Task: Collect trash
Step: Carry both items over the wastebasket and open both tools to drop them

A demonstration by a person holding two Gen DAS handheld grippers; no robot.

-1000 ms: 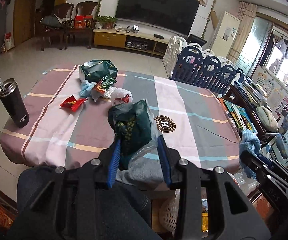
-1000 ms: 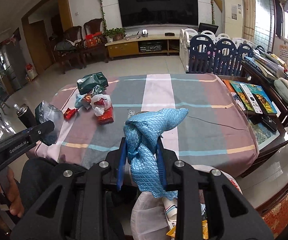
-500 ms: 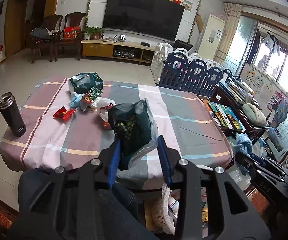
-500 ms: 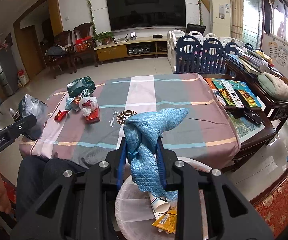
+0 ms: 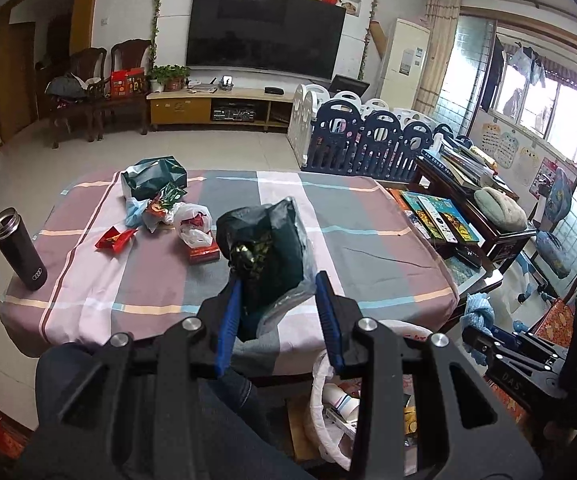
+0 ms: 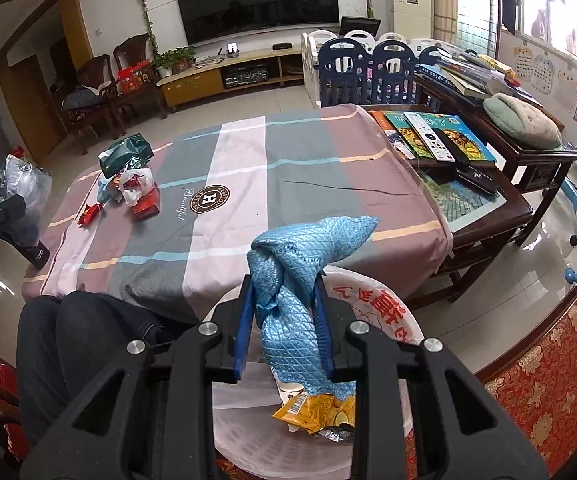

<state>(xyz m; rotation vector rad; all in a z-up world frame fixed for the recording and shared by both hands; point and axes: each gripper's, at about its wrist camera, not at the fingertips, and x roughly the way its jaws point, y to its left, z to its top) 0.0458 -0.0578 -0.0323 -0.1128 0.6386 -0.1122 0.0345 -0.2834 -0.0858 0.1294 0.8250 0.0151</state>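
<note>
I'm seeing the bin (image 6: 372, 308) mostly hiding behind the right tongs (image 6: 284, 320) and blue cloth (image 6: 296, 280); its contents are too cluttered to tell. The left tongs (image 5: 276, 312) are blocking the worktop's (image 5: 148, 280) near edge.

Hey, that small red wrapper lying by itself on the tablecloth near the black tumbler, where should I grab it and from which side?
Pinch the red wrapper at its raised, crumpled middle, coming down from above. It lies nearly flat on the tablecloth, so side-on fingers would probably slide under nothing. Approach from the near edge, away from the black tumbler and the trash pile.
</note>
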